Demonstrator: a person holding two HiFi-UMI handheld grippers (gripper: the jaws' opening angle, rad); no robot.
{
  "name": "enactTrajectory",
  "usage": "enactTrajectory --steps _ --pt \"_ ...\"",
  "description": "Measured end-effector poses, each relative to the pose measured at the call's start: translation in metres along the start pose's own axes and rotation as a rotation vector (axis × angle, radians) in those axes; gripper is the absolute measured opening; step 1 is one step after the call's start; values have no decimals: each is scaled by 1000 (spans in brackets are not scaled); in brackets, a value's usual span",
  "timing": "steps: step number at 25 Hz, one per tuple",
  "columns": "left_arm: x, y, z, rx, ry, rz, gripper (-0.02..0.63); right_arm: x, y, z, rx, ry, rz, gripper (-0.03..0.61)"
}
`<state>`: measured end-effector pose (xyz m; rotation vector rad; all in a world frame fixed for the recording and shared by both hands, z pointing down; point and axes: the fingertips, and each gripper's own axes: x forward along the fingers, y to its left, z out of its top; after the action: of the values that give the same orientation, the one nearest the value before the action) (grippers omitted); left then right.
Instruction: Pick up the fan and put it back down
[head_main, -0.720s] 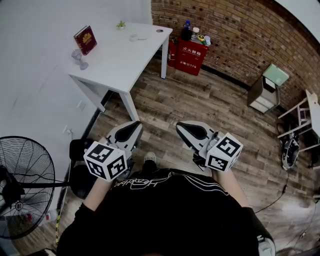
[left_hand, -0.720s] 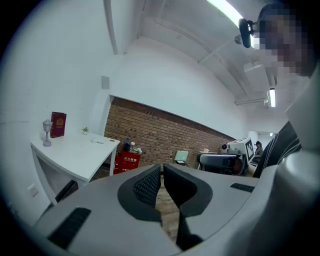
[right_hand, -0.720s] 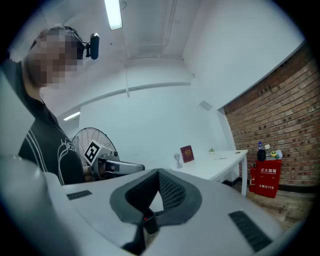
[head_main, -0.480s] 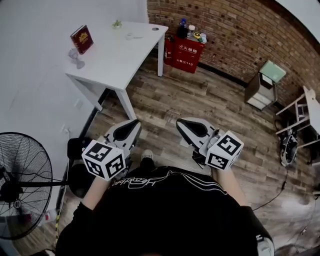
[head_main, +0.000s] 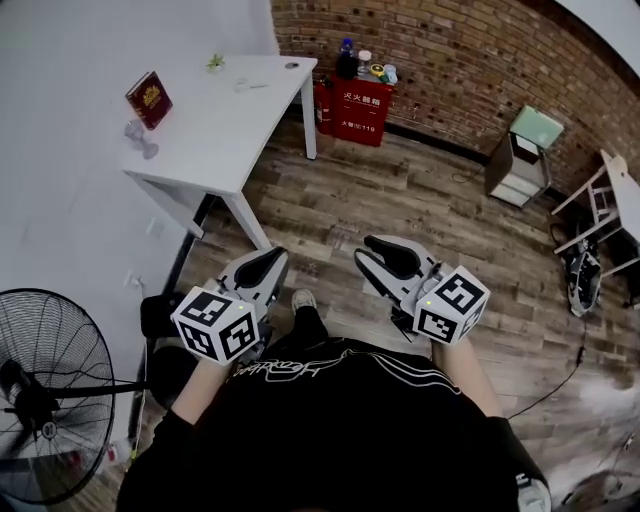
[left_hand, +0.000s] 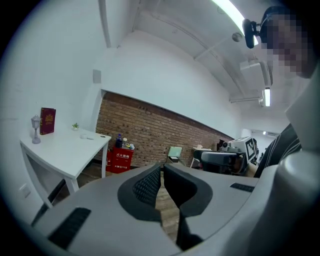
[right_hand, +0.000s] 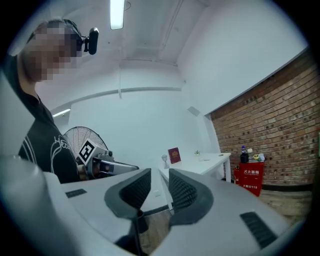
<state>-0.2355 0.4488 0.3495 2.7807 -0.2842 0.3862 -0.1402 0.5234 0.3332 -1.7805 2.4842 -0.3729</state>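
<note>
Your left tool (head_main: 262, 262) is held out in front of your chest, tilted slightly down. Its jaws are all but closed, tips nearly meeting, with nothing between them, only wood floor (head_main: 420, 210) showing past them in the left gripper view. Your right tool (head_main: 386, 252) is held level beside it, jaws a small way apart and empty. The right gripper view shows only white wall and the worktop (head_main: 215, 125) through the gap. The two tools are near each other but not touching. The fan (head_main: 45, 400) stands at your far left, low in the head view, close to the white wall. Its black wire cage is upright on its stand, well apart from both tools and untouched. On the white worktop ahead-left a red book (head_main: 148, 98) stands upright near the wall edge, with a small pale ornament (head_main: 140, 135) just beside it. A red box (head_main: 360, 105) sits against the brick wall (head_main: 470, 60), past the worktop's far end.
</note>
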Motion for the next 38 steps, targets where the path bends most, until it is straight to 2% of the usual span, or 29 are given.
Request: enactTrajectory --steps 4,7,11,21,31,38 --pt "15 3 -5 -8 16 -26 43 -2 -19 -8 34 -1 -63 151" --pt "26 10 -12 -28 31 -40 43 -1 -32 -15 49 8 -97 241" --pt "43 30 -8 -39 32 -50 43 15 -51 -13 40 9 -107 272" --pt "105 121 29 -79 16 -31 43 94 -131 2 33 40 -115 305" --pt "195 251 92 -163 18 -5 43 215 -245 39 40 126 -97 318" --pt "240 342 117 -214 29 45 43 309 -309 63 19 154 -46 318"
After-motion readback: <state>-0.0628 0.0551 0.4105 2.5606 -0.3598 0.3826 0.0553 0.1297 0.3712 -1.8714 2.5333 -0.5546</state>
